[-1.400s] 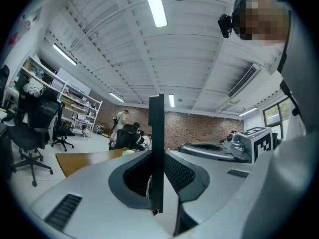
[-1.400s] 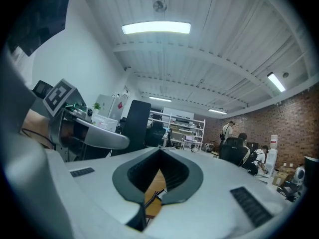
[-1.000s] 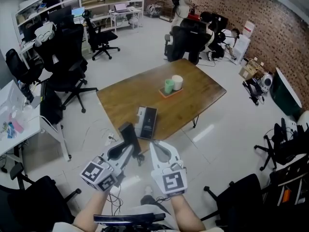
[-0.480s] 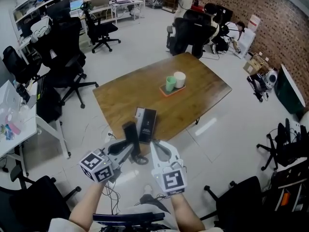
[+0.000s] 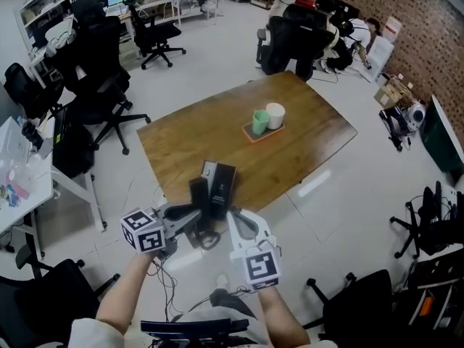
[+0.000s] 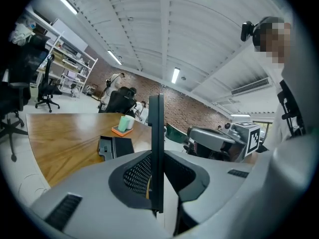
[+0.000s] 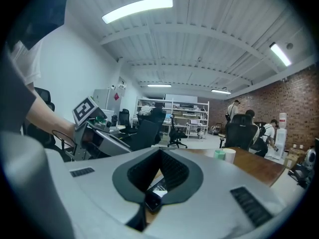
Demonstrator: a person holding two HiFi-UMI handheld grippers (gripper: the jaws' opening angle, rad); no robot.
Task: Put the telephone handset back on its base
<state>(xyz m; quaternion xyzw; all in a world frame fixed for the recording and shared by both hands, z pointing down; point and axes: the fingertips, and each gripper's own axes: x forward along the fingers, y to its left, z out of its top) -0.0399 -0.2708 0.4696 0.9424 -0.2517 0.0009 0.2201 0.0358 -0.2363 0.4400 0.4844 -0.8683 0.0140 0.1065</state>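
Observation:
The black telephone base (image 5: 220, 182) lies at the near edge of the wooden table (image 5: 217, 133); in the left gripper view the base (image 6: 115, 147) lies flat on the wood. My left gripper (image 5: 190, 222) is shut on the black handset (image 5: 198, 196), which stands on end just left of the base, its curly cord (image 5: 207, 238) hanging below. In the left gripper view the handset (image 6: 156, 123) shows edge-on, upright between the pads of the left gripper (image 6: 156, 156). My right gripper (image 5: 233, 217) hangs beside it to the right, shut and holding nothing; the right gripper (image 7: 159, 153) points toward the table.
A green cup (image 5: 260, 121) and a white cup (image 5: 275, 114) stand on an orange tray (image 5: 255, 133) at the table's middle. Black office chairs (image 5: 94, 96) stand to the left, others (image 5: 297, 38) beyond the table. Loose cable (image 5: 170, 285) trails on the floor near my feet.
My left gripper has carried the handset forward and right, from off the table's near edge to right beside the base. The right gripper has barely moved.

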